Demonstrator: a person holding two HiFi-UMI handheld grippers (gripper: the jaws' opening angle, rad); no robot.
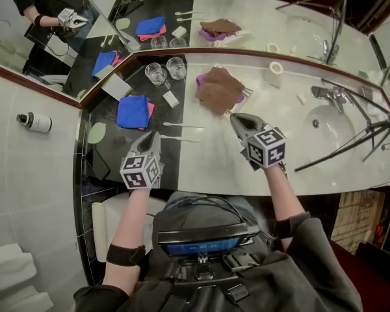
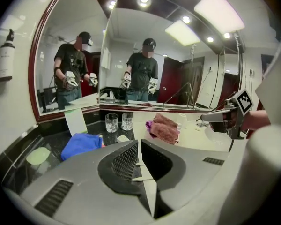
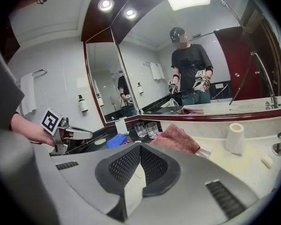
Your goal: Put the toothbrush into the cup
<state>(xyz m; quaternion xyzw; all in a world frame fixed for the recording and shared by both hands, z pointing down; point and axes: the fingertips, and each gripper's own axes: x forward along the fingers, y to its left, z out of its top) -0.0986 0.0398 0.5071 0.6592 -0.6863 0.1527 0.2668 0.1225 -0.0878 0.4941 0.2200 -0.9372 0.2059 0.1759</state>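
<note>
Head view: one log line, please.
toothbrushes on counter | glasses empty | left gripper barely open, empty | right gripper shut, empty

Two thin white sticks [image 1: 184,126] on the pale stone counter [image 1: 208,168] are too small to tell whether either is a toothbrush. The crumpled brown towel [image 1: 219,90] covers most of a purple cloth [image 1: 200,80], and the white thing [image 1: 246,93] poking from under its right edge cannot be made out. The folded blue cloth [image 1: 132,111] hides all but a pink edge [image 1: 149,107] of the cloth beneath. The dark metal stand's legs [image 1: 351,135] run off the right edge; the white folded towels [image 1: 10,285] are cut by the lower left corner.
</note>
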